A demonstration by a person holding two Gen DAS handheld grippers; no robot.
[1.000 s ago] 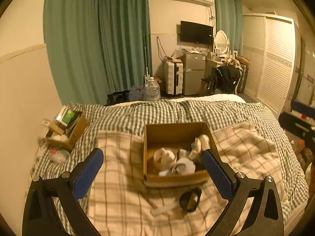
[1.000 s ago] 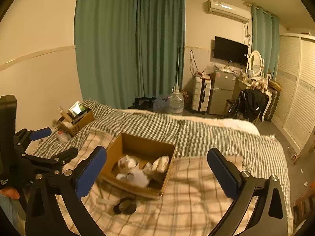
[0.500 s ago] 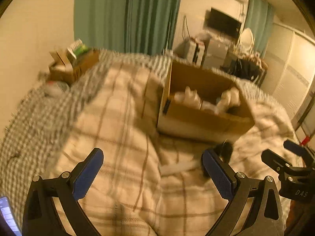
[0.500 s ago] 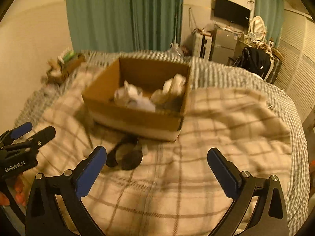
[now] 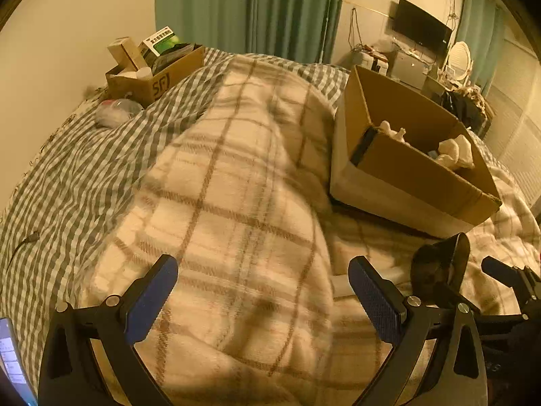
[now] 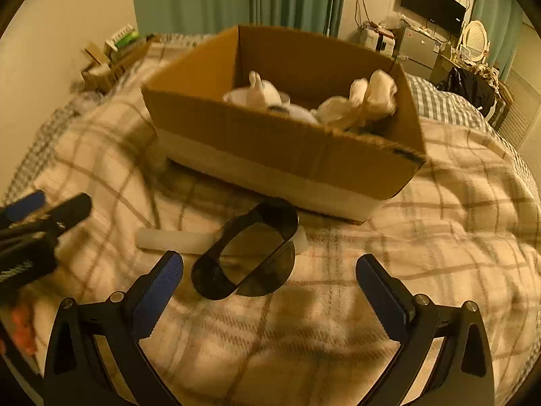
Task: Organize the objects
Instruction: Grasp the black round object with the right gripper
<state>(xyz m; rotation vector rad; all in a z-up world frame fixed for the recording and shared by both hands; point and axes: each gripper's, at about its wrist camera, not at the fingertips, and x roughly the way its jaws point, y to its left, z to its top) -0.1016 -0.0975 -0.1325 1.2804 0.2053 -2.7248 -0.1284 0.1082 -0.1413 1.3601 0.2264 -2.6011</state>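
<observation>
Jaws wide apart on both grippers, empty, black visor [image 6: 247, 257] ahead

The cardboard box [image 6: 284, 142] looked matt and rough-edged; the plaid blanket [image 6: 422, 237] was fuzzy cloth; the dark visor [image 6: 247, 260] was glossy plastic (translucent); blue finger pads [image 6: 157, 292] were textured.

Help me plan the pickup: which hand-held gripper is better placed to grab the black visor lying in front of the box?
Right. The black visor lies just ahead of the open right hand-held gripper, near its left finger. The left hand-held gripper faces bare blanket.
</observation>
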